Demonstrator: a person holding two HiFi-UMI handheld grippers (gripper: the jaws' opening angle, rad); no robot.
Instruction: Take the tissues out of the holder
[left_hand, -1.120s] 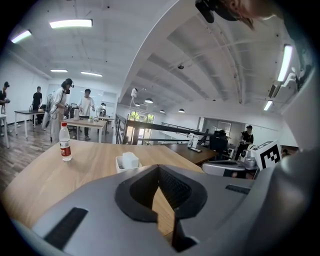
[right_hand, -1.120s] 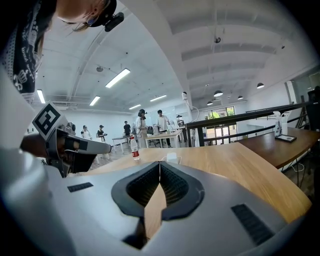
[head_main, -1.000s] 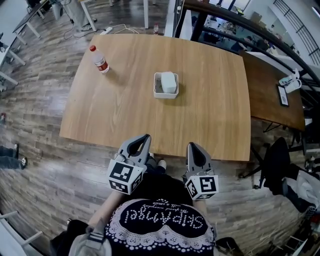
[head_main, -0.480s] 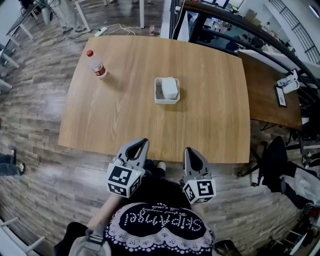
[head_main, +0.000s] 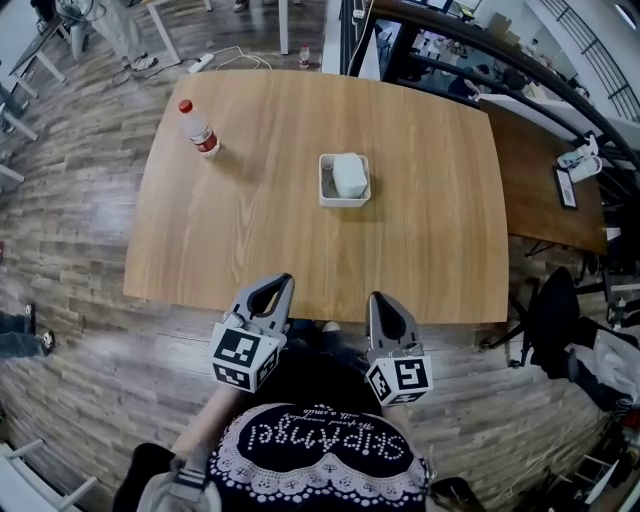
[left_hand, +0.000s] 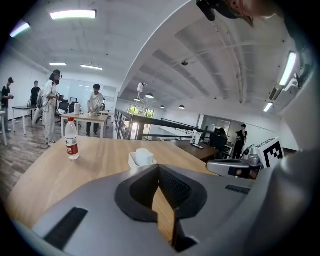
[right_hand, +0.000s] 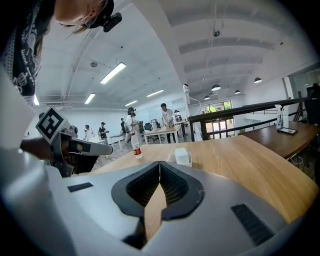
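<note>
left gripper (left_hand: 159, 169): jaws clenched tip to tip, nothing between them; held low at the near edge of the table (head_main: 430, 230), in front of the person (head_main: 320, 450)
right gripper (right_hand: 160, 164): also clenched and empty; just beside the left gripper, at the same edge
tissues (head_main: 349, 175): white wad standing up out of the holder, top above the rim, untouched
holder (head_main: 324, 190): white open box, mid-table, well apart from both grippers
bottle (head_main: 200, 127): far-left part of the table, upright, off the line to the holder
step: approach, by my read; nothing grasped, tissues all in the holder
next move: reach across the table to the holder; one gripper has to spread its jaws before it gets there, then close on the top of the wad and pull straight up
other gripper: probably should pin the holder's wall, since the box looks light and may ride up with the tissues
watch: a pinch too shallow may take only the top sheets
</note>
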